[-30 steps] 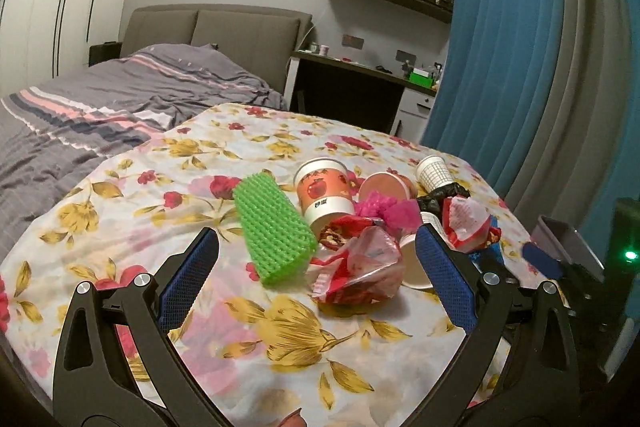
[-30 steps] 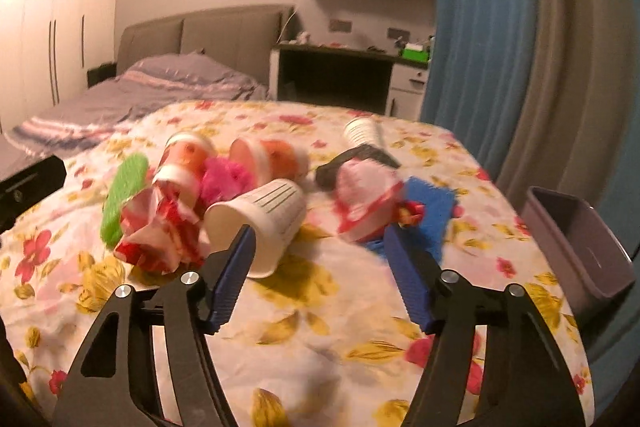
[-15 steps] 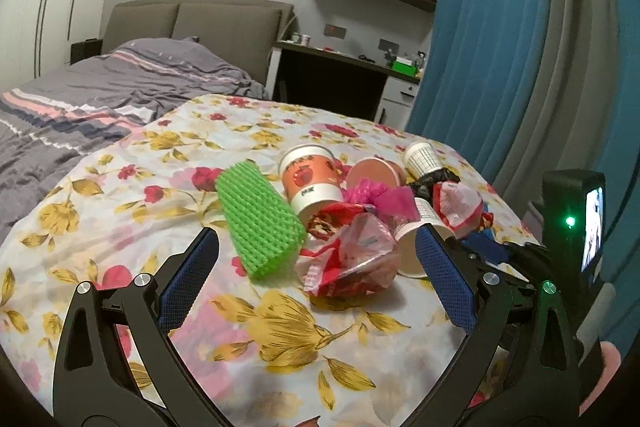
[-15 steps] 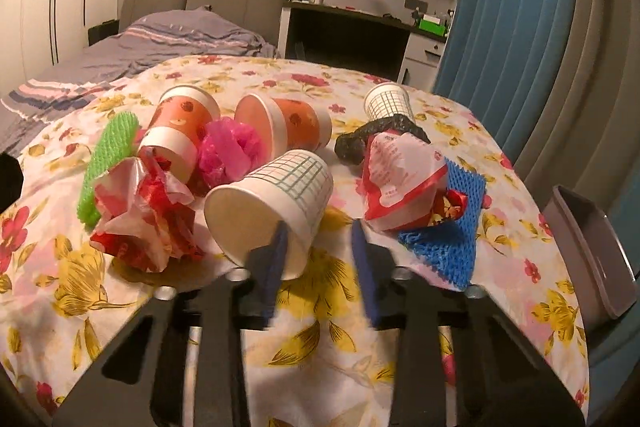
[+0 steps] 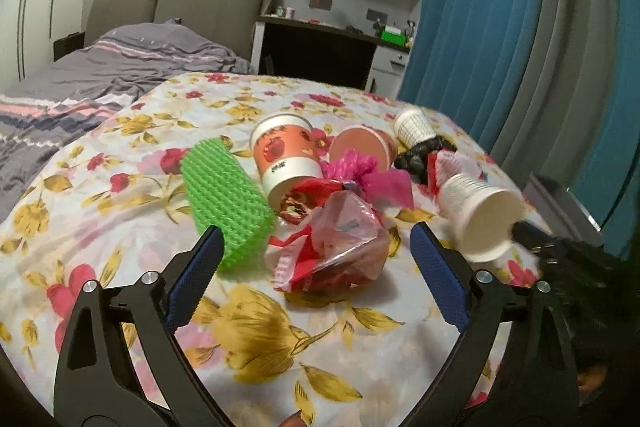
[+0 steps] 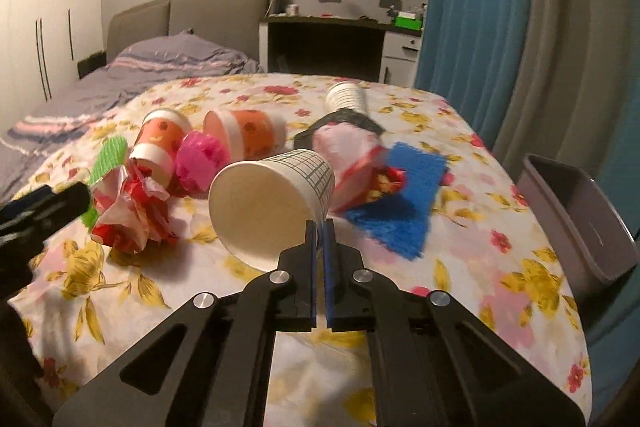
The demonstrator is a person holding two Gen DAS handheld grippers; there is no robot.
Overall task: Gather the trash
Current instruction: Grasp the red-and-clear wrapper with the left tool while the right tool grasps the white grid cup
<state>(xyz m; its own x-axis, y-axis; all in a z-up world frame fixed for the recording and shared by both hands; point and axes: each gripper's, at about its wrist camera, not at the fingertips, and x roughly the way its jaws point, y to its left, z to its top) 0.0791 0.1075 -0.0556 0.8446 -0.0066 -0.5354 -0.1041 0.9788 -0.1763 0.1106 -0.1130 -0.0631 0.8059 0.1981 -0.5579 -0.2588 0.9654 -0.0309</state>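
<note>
My right gripper (image 6: 319,227) is shut on the rim of a white grid-print paper cup (image 6: 272,203) and holds it off the floral table; the cup also shows in the left wrist view (image 5: 484,215). My left gripper (image 5: 316,259) is open, its jaws on either side of a crumpled red and clear plastic wrapper (image 5: 332,247). A green foam net (image 5: 224,195), an apple-print cup (image 5: 284,159), a pink wad (image 5: 368,171) and an orange cup (image 5: 360,147) lie behind it.
A grey bin (image 6: 576,211) stands off the table's right edge. A blue foam net (image 6: 400,203), a red-white wrapper (image 6: 352,163), a black bag (image 6: 348,119) and a small white cup (image 6: 344,97) lie on the right. A bed and desk are behind.
My right gripper has closed on the white cup's rim and lifted it off the table. My left gripper has moved closer to the red wrapper and stayed open.
</note>
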